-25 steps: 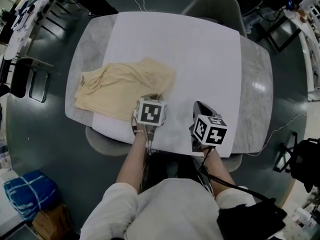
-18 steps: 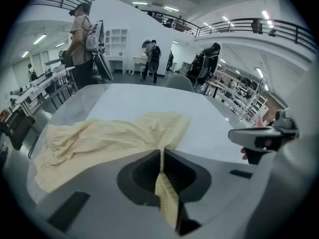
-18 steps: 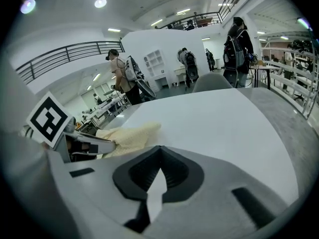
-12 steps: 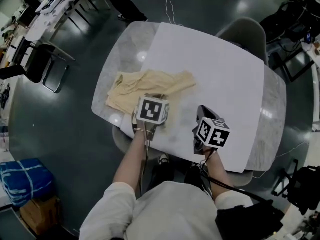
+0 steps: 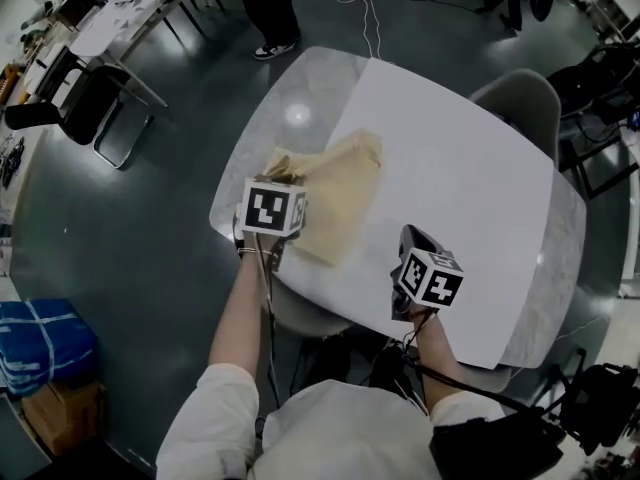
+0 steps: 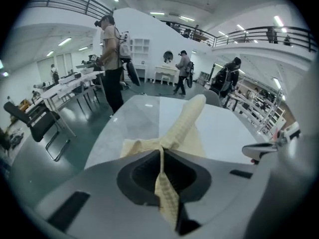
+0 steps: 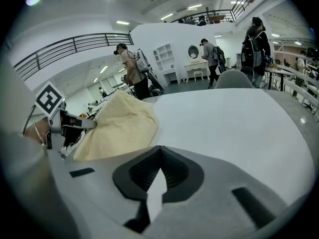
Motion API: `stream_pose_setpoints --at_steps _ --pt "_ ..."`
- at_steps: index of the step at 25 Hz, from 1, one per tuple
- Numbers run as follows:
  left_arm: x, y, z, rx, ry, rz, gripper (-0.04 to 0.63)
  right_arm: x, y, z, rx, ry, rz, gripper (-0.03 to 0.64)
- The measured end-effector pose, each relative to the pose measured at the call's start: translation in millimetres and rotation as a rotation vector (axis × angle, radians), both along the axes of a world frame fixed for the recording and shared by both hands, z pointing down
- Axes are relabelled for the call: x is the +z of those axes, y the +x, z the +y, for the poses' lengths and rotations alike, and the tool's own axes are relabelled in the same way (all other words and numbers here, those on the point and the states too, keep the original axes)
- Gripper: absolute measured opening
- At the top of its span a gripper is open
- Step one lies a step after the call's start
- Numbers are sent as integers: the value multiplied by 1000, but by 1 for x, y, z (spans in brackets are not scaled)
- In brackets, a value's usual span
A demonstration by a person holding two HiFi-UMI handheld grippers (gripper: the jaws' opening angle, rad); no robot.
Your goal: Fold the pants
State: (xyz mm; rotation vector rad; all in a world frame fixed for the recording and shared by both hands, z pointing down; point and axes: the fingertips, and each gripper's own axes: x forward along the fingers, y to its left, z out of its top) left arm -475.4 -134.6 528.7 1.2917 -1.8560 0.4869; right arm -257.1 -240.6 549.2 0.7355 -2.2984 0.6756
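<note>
While left tool clamps pants corner, forearm angled down, right tool hovers closed.

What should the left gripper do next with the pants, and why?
Probably lower the left gripper and lay its pinched edge flat on the pants: its jaws are shut on fabric held taut above the table, with the fold unfinished.

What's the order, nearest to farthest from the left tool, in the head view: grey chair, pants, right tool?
1. pants: pinched in the left tool, at the table's left edge.
2. right tool: to the right, over the near edge of the white sheet.
3. grey chair: far right, beyond the table.
</note>
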Motion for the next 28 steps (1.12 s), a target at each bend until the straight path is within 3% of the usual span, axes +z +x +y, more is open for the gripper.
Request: stream_pose_setpoints --at_steps 4,6,8,14,22,28 --pt "2 -70 28 -184 41 -126 26 14 -7 4 -12 8 27 -8" --pt "0 -83 41 -262 91 -128 28 22 -9 9 -27 9 42 -8" --pt "3 -82 48 -284 108 -108 28 26 -11 14 -41 11 52 -8" --pt "18 -61 63 -270 116 -70 28 22 -23 32 -77 21 43 -8" --pt "-17 -16 87 -294 158 -108 28 -3 -19 47 -131 43 -12 -8" --pt "-49 41 111 -360 222 -163 26 -42 -7 57 -192 85 -78 -8"
